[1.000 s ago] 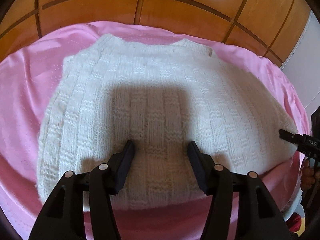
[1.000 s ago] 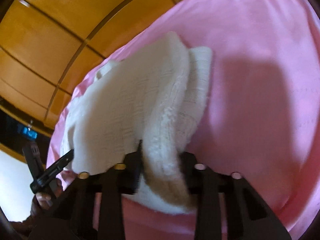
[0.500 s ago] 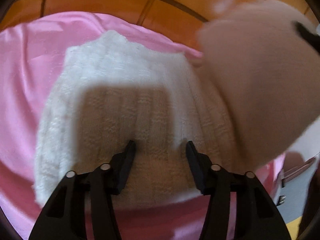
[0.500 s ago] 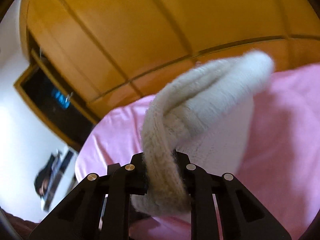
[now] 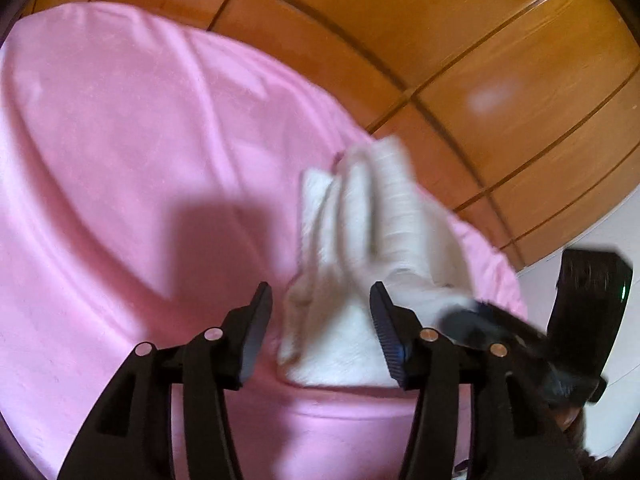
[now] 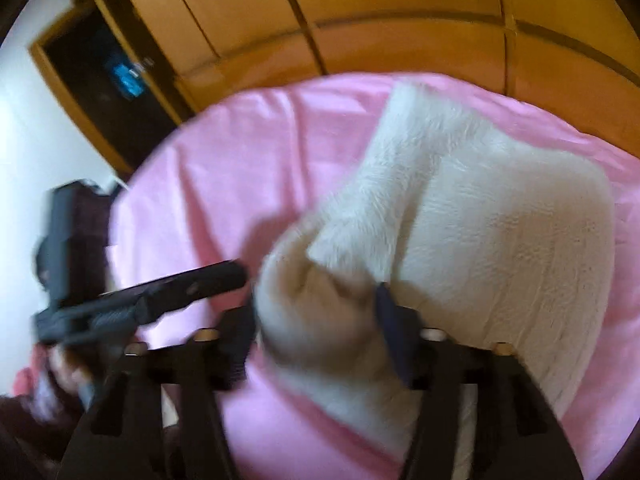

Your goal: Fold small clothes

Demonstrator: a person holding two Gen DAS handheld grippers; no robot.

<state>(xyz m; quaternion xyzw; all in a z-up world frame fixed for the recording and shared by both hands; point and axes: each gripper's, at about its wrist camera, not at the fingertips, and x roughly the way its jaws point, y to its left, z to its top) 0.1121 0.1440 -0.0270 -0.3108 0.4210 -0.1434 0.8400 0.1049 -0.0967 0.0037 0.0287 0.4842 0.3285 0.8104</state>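
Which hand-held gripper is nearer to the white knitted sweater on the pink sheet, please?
Right: its hand-held gripper straddles the white knitted sweater's fold, jaws just opened. The left hand-held gripper hovers beside it.

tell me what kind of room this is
Probably a bedroom: a pink sheet covers a bed-like surface, wooden wardrobe panels stand behind it, and a white knitted garment lies on the sheet.
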